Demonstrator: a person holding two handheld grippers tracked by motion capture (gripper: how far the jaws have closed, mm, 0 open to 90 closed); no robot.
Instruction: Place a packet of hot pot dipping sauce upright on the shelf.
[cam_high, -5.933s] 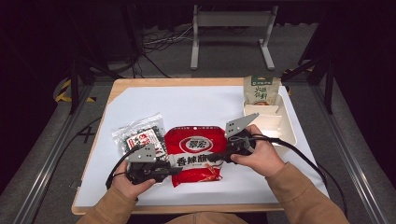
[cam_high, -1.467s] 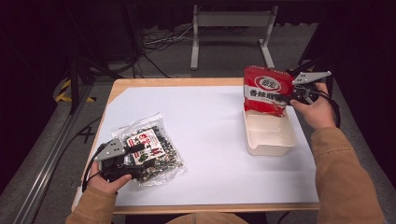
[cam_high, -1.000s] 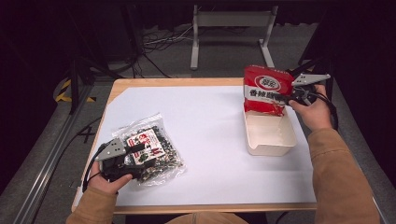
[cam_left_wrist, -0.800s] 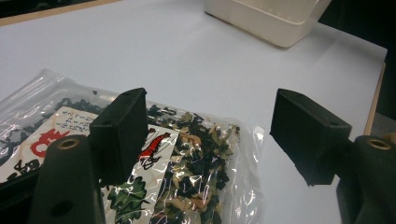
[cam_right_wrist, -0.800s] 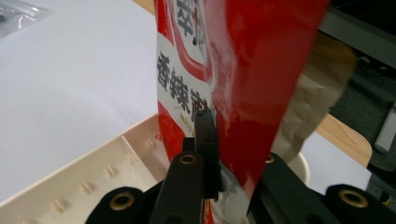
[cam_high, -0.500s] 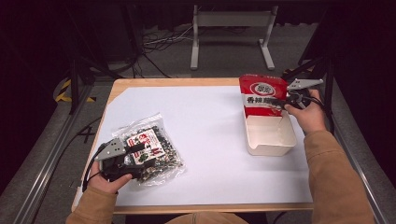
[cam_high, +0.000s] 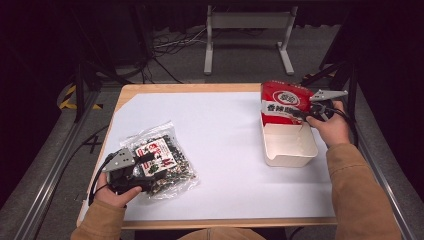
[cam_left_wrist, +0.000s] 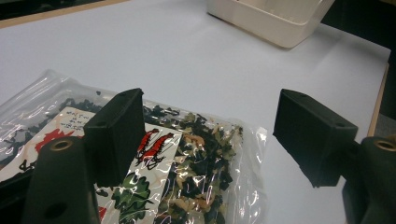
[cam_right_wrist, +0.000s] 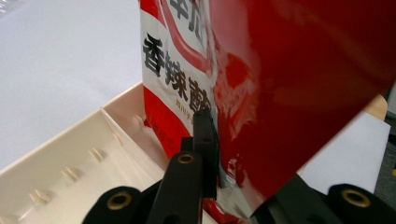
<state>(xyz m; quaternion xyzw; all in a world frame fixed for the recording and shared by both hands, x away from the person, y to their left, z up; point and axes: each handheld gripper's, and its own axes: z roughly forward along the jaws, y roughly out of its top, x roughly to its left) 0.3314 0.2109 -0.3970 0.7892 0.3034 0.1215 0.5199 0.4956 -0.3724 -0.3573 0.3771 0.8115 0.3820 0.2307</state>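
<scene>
A clear bag of dark dried greens (cam_high: 167, 162) (cam_left_wrist: 196, 158) lies flat at the table's front left. My left gripper (cam_high: 144, 161) (cam_left_wrist: 210, 100) rests over its left part, open; the jaws have just been opening a little and stand wide above the bag without pressing it. A red snack bag (cam_high: 281, 102) (cam_right_wrist: 280, 84) stands upright with its lower edge in the far end of a cream tray (cam_high: 290, 159) (cam_right_wrist: 70, 158). My right gripper (cam_high: 301, 114) is shut on the bag's right side; its jaws have just been opening slightly, with the bag still between them.
The tray (cam_left_wrist: 275, 23) sits at the right on a white sheet (cam_high: 225, 130) that covers the wooden table. Its near compartment holds nothing. Metal rails run along both table sides, and a stand is on the floor beyond.
The right hand has lowered the red bag, so its bottom now sits in the tray's far end. The left hand and the clear bag have stayed put.
</scene>
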